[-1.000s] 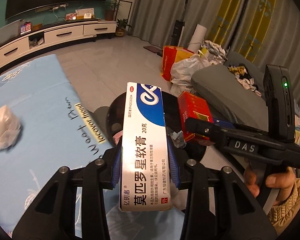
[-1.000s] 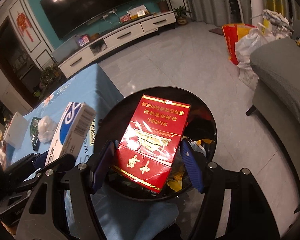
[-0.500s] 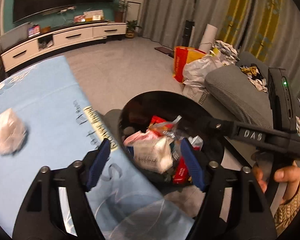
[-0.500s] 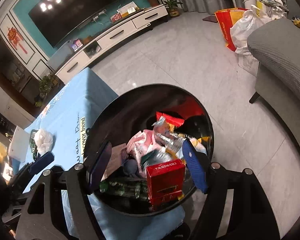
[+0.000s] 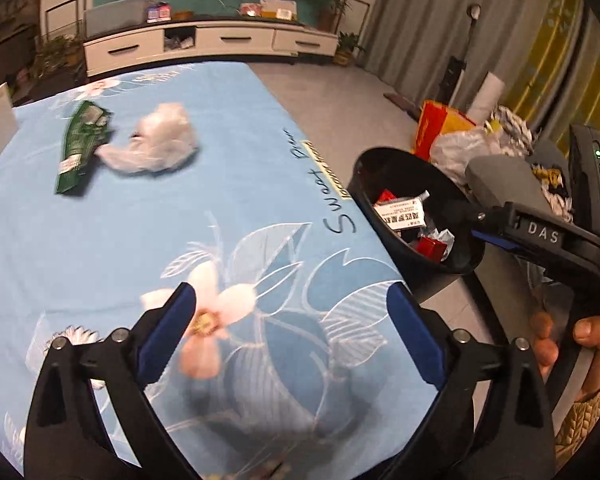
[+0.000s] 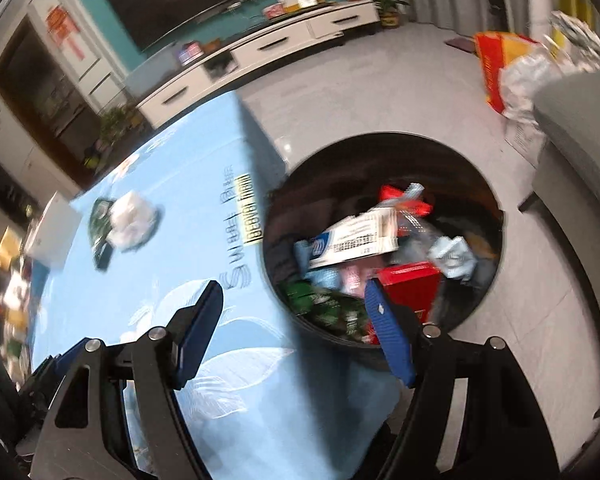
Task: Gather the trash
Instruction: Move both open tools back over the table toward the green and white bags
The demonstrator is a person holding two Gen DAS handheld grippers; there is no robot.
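A black round bin (image 5: 388,236) (image 6: 496,204) stands on the floor by the table's right edge, with a white ointment box (image 6: 356,236), a red cigarette pack (image 6: 410,284) and other wrappers inside. On the blue floral tablecloth (image 5: 228,216) lie a crumpled white tissue (image 5: 156,146) (image 6: 132,220) and a green wrapper (image 5: 78,148) at the far left. My left gripper (image 5: 292,336) is open and empty above the cloth. My right gripper (image 6: 294,332) is open and empty over the table's edge and the bin's rim; its body shows in the left wrist view (image 5: 540,236).
A white box (image 6: 52,232) sits at the table's far left edge. A grey sofa (image 6: 580,128), a red bag (image 5: 440,124) and plastic bags stand on the floor right of the bin. A white TV cabinet (image 5: 204,42) lines the far wall.
Both grippers opened and dropped the ointment box and the red cigarette pack into the bin. Both then swung left, back over the tablecloth.
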